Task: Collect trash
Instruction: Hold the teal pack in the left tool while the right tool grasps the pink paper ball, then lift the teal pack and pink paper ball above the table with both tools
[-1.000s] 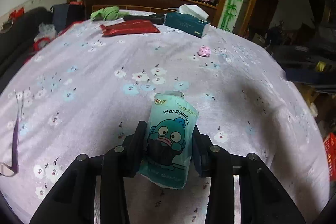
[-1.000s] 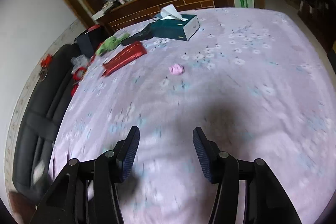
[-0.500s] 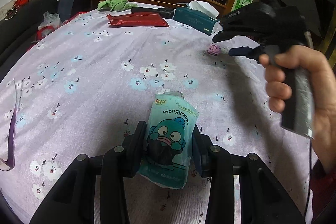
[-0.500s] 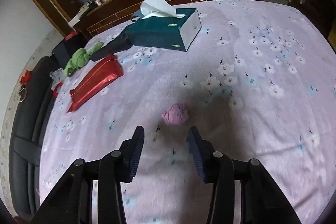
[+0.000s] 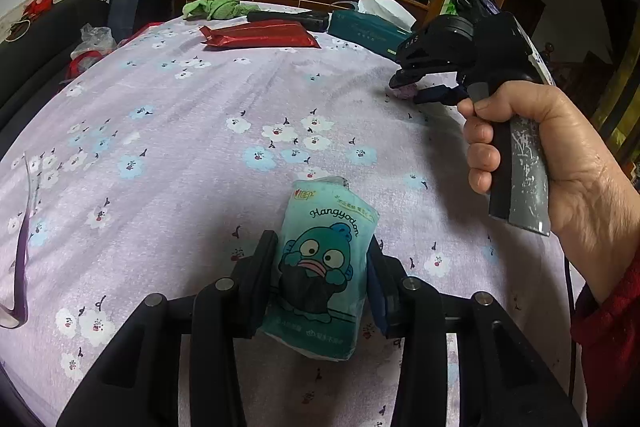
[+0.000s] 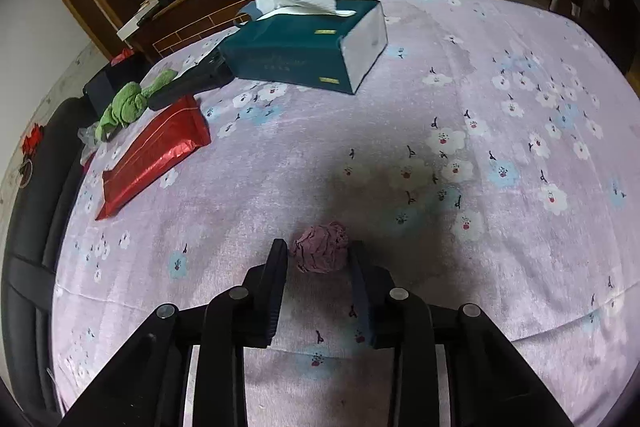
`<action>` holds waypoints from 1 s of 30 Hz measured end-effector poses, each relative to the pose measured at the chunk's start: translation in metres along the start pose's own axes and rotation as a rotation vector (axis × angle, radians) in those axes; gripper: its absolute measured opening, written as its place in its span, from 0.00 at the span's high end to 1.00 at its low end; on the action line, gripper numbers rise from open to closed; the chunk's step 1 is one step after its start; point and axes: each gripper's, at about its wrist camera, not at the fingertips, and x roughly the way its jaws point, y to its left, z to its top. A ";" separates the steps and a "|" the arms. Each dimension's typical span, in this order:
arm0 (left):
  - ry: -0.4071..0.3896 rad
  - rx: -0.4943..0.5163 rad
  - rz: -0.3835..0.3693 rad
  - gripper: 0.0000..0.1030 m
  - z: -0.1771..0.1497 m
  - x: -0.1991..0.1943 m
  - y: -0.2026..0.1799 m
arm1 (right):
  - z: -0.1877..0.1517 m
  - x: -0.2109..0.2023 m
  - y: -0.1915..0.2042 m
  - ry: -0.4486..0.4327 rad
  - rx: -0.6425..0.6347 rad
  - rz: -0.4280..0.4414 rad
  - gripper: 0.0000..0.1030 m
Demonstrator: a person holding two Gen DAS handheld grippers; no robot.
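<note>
the worktop (image 6: 520,39) has a purple flower cloth. far back sit a green tissue box (image 6: 296,55), a red foil bag (image 6: 152,155) and a green rag (image 6: 128,103). the left tool (image 5: 320,263) squeezes a blue tissue pack (image 5: 320,267) reading "hangyodon". the right tool (image 6: 318,255) is spread open around a pink paper ball (image 6: 320,253), pads not touching it.

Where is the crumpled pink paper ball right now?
In the right wrist view, the crumpled pink paper ball lies on the floral tablecloth between the open right gripper's fingertips, nearer than the teal tissue box.
</note>
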 end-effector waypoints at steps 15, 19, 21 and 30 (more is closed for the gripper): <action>-0.035 0.038 0.005 0.61 0.000 -0.006 -0.008 | -0.103 -0.148 -0.014 -0.117 -0.097 0.020 0.69; -0.058 0.051 0.014 0.61 0.000 -0.010 -0.009 | -0.147 -0.197 -0.029 -0.155 -0.110 0.027 0.69; -0.066 0.057 0.018 0.61 0.000 -0.012 -0.011 | -0.169 -0.215 -0.035 -0.171 -0.122 0.028 0.69; -0.177 0.156 0.085 0.61 -0.005 -0.031 -0.030 | -0.250 -0.267 -0.071 -0.252 -0.081 -0.010 0.69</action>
